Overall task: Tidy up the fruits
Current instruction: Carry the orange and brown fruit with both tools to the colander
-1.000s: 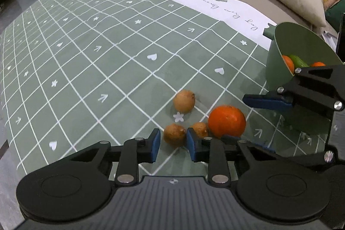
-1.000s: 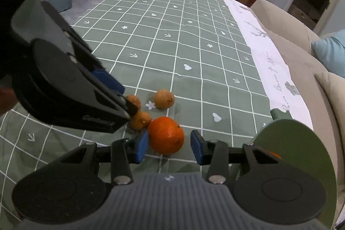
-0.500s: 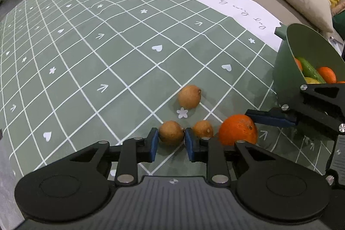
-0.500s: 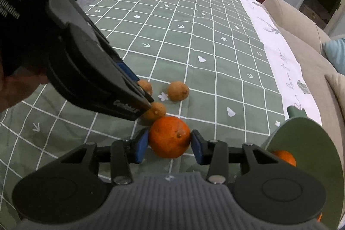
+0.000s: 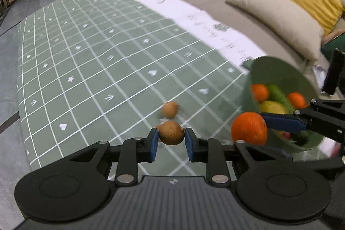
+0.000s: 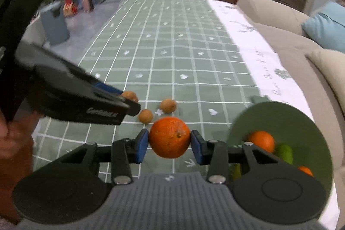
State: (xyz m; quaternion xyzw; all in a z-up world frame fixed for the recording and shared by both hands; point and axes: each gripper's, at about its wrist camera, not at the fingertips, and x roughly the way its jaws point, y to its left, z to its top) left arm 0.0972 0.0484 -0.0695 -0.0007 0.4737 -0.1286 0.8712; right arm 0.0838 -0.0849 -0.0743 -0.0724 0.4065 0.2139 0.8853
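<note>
Right wrist: green bowl (image 6: 280, 118) holds oranges (image 6: 262, 140), green fruit (image 6: 284, 153)

We make out raised lettering on the side of the left gripper (image 6: 129, 98) and cursive script on the tablecloth's white border (image 6: 269, 70), both too blurred to read.
</note>
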